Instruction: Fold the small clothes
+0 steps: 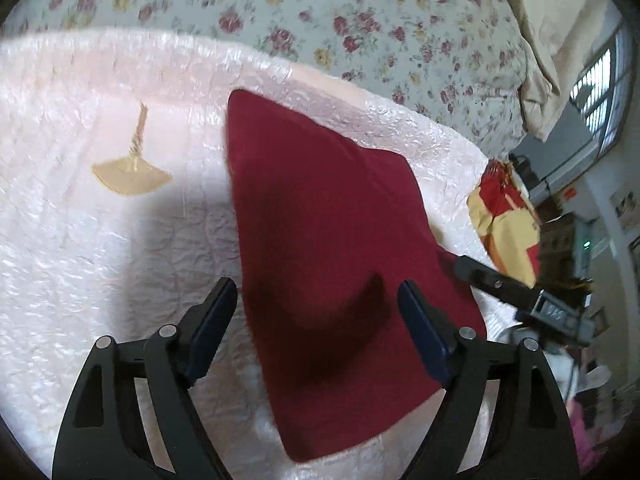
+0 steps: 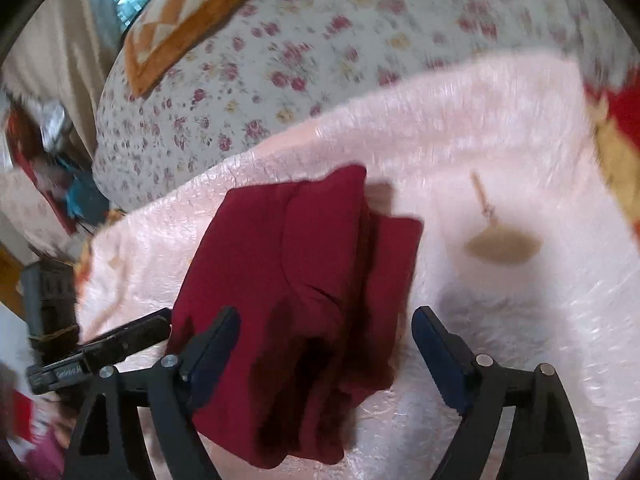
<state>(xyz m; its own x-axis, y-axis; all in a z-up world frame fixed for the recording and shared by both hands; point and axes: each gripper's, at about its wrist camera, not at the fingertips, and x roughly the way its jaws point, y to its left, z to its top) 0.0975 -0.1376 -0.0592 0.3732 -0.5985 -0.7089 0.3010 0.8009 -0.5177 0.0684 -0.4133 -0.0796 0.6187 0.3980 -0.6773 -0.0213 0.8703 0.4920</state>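
A dark red small garment lies on a pale pink quilted cloth. In the right wrist view the garment looks folded, with layers overlapping. My left gripper is open and empty, its fingers either side of the garment's near part, just above it. My right gripper is open and empty, over the garment's near edge. The other gripper's finger shows in each view: in the left wrist view at the garment's right edge, and in the right wrist view at its left edge.
The pink cloth carries a tan fan-shaped patch and lies on a floral bedspread. A red and yellow bag sits at the cloth's right edge. An orange checked cushion lies on the bed farther back. Room clutter surrounds the bed.
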